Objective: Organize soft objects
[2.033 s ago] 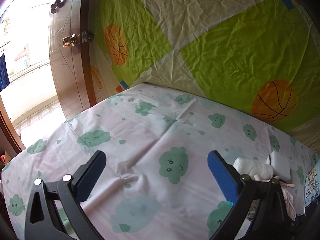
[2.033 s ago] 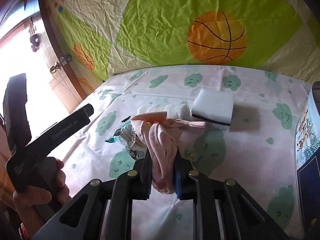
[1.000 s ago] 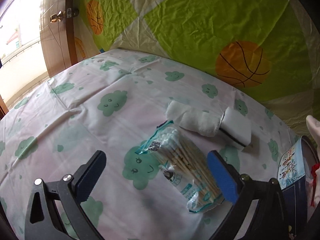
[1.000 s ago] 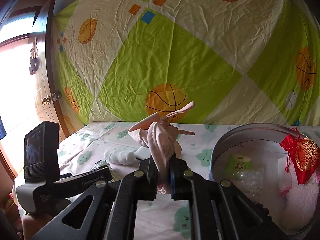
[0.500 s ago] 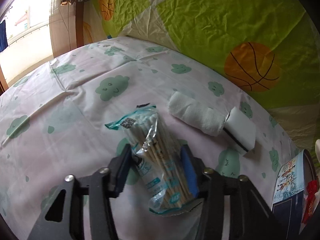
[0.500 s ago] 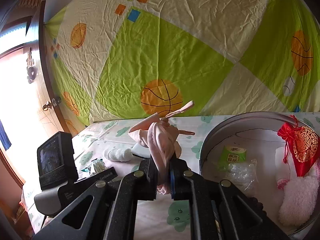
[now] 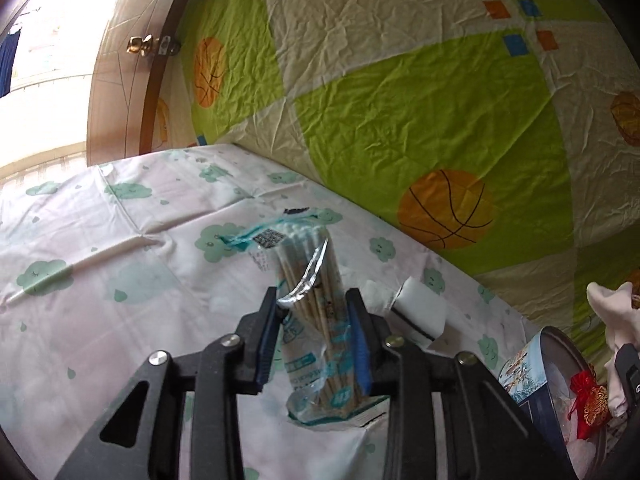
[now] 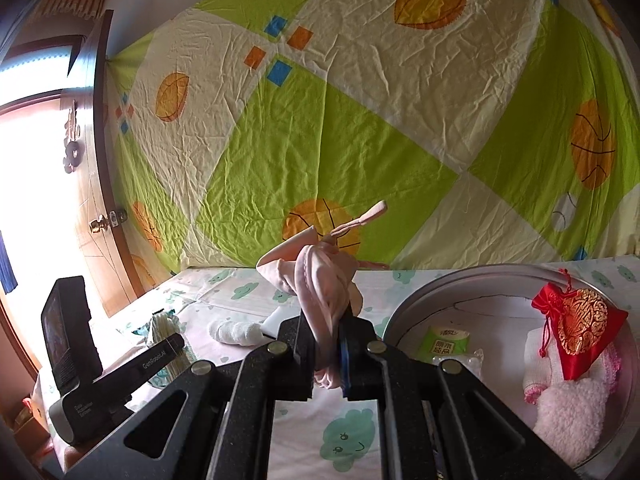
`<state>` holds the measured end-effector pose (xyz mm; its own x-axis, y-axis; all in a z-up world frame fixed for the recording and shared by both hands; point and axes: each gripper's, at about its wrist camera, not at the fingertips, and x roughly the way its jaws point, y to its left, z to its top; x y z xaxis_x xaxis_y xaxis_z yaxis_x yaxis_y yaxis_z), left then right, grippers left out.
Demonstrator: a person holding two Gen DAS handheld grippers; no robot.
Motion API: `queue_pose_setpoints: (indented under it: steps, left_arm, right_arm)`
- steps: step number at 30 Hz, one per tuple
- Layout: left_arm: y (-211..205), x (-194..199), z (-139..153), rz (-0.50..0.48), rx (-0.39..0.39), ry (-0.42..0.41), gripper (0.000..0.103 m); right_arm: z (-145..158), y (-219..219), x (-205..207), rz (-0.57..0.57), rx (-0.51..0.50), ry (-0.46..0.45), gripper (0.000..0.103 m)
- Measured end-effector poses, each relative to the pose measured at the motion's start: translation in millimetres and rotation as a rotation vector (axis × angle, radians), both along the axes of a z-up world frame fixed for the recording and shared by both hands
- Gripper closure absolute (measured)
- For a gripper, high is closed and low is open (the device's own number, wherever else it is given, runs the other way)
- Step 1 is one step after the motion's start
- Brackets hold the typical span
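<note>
clear plastic crackles between the blue pads of the left tongs (image 7: 314, 340), whose jaws are closing on a see-through packet of wooden-stemmed cotton swabs (image 7: 310, 292); the pads press its sides and the packet stands tilted up off the table (image 7: 120, 280), which wears a pale pink cloth printed with green clouds. just beyond the packet, on the cloth, lie a white rolled towel (image 8: 236, 331) and a white rectangular sponge block with a dark stripe (image 7: 418, 314), close to each other.

the right tongs (image 8: 324, 354) are pinched fully together on a pale pink bundle of soft fabric (image 8: 320, 280), which rises above the jaws with a thin strap sticking up. to its right sits a round metal tin with a picture-printed wall (image 8: 420, 292), holding a red and gold drawstring pouch (image 8: 576, 320), a fluffy pink and white item (image 8: 568, 404), a small green-labelled packet (image 8: 444, 344) and some clear wrapping. the left tool's black body shows at the lower left of the right wrist view. a green and cream sheet with orange basketballs (image 8: 360, 120) hangs behind, and a wooden door with a brass knob (image 7: 132, 46) stands to the left.
</note>
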<state>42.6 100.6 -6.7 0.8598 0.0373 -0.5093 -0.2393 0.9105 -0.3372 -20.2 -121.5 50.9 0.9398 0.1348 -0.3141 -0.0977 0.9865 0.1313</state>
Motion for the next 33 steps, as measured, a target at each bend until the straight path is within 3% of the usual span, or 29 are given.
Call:
queue_pose_setpoints:
  steps: [5, 9, 33]
  left_arm:
    - [-17.6, -0.9, 7.8, -0.02, 0.104, -0.017, 0.072]
    - [-22.9, -1.2, 6.5, -0.021, 0.129, -0.003, 0.072]
    - [-25.7, -21.0, 7.8, -0.029, 0.145, -0.001, 0.072]
  right_arm:
    - [-0.7, 0.7, -4.1, -0.006, -0.041, -0.018, 0.093]
    - [-3.4, 2.4, -3.8, 0.002, -0.052, -0.01, 0.093]
    - [-20.9, 15.1, -19.3, 0.038, -0.128, -0.005, 0.093]
